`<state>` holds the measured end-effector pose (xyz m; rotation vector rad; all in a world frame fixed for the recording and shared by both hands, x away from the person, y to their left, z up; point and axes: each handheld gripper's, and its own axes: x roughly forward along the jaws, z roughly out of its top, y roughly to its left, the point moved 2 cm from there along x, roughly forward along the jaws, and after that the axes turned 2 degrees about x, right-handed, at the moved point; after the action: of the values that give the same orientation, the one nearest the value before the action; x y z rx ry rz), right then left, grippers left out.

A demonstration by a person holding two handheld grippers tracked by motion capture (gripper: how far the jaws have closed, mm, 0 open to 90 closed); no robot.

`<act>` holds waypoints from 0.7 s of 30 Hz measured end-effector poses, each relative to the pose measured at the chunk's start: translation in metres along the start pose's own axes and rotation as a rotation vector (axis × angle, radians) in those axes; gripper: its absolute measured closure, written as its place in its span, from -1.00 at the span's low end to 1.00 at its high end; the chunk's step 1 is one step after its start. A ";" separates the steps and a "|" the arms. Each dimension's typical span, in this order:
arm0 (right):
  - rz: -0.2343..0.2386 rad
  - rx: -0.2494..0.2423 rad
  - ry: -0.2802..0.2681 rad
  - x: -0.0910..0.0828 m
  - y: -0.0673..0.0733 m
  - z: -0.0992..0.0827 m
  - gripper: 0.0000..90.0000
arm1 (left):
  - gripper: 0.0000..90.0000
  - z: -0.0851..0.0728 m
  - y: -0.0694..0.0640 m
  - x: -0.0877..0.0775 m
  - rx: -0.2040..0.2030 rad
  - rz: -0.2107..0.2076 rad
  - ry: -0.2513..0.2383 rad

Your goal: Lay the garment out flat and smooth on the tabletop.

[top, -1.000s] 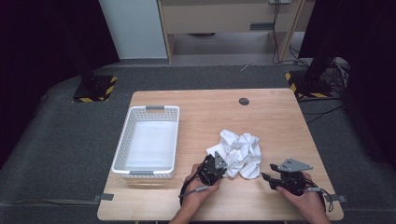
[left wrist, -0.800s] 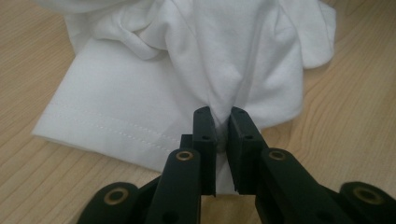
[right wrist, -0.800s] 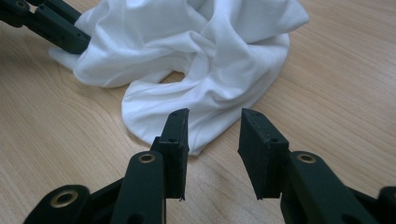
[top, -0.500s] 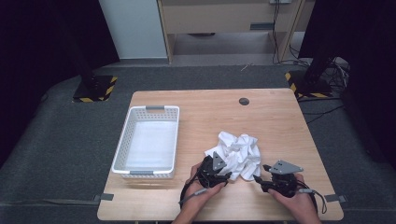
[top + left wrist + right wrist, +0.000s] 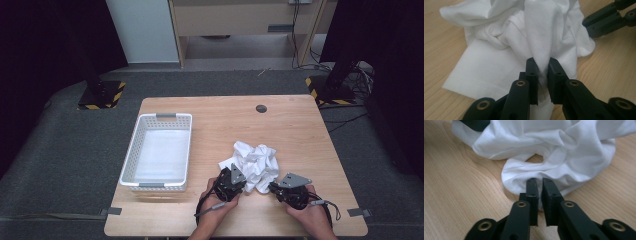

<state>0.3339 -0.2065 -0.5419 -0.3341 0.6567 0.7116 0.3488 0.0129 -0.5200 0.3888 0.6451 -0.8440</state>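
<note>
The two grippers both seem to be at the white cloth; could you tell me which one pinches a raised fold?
The left gripper: a peaked fold of the white cloth rises from its jaws. The right gripper bites the low edge.

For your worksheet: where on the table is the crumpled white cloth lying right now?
In the high view the white cloth lies on the table's near right half, right of the white basket, its near edges pinched by the left hand-held gripper and the right hand-held gripper.
</note>
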 end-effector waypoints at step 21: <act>-0.078 0.171 -0.091 -0.042 -0.041 -0.011 0.97 | 0.79 -0.019 0.018 -0.004 -0.061 0.011 0.044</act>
<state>0.3337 -0.2622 -0.5196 -0.1674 0.6101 0.5886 0.3544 0.0366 -0.5303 0.3563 0.7070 -0.8050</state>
